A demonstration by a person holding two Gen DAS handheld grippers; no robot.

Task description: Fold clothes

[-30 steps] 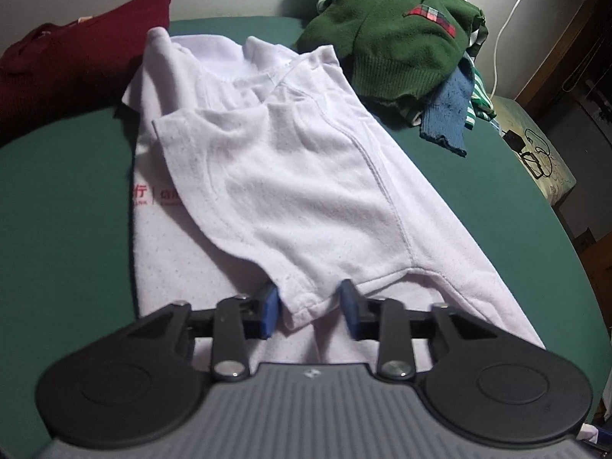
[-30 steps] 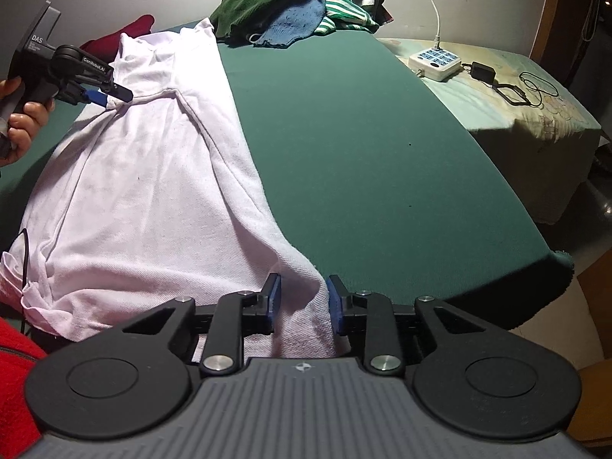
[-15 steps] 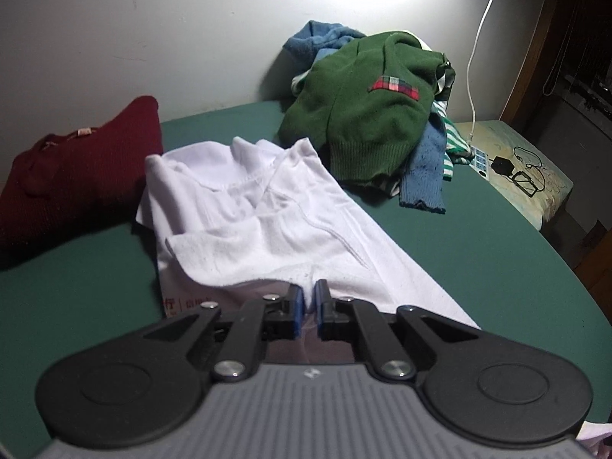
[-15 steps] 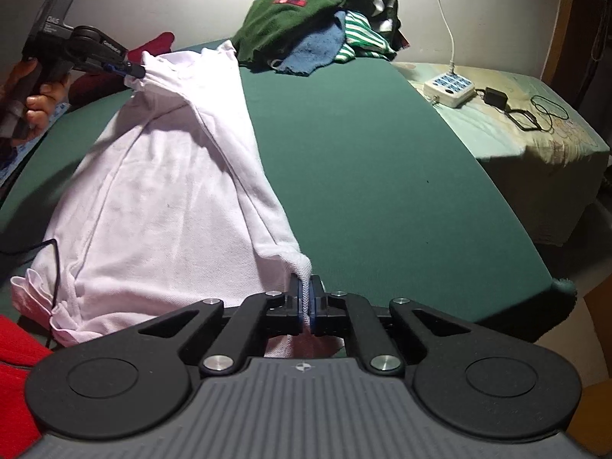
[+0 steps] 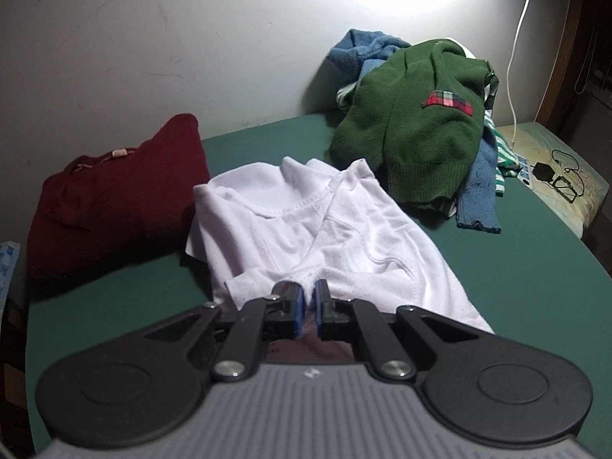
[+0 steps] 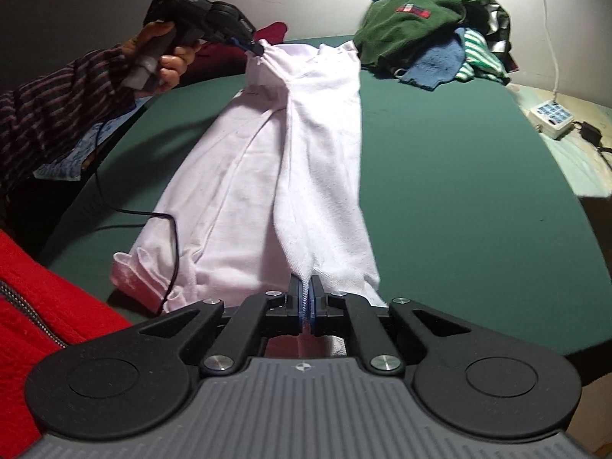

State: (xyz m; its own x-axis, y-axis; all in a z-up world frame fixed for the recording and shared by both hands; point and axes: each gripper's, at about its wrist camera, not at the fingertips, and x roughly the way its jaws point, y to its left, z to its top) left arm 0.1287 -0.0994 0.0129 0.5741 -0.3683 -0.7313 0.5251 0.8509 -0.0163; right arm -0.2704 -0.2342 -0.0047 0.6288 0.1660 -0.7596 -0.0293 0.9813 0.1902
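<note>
Right now, leftmost, the maroon sweater (image 5: 114, 199) sits folded on the green table (image 6: 459, 191). Left gripper (image 5: 305, 302), fingers nearly shut, pinches the white shirt (image 6: 306, 160) at its sleeve end and holds it lifted; right gripper (image 6: 305, 300), fingers pressed together, clamps the hem. Shirt's long side looks mid-fold. To do it well: both ends level, fabric taut, edge laid straight. Unfolded pile (image 6: 432, 26) waits far right.

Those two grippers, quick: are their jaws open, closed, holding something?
Left gripper: jaws closed on the white shirt, at its sleeve end.
Right gripper: jaws closed on the white shirt, at the hem.
</note>
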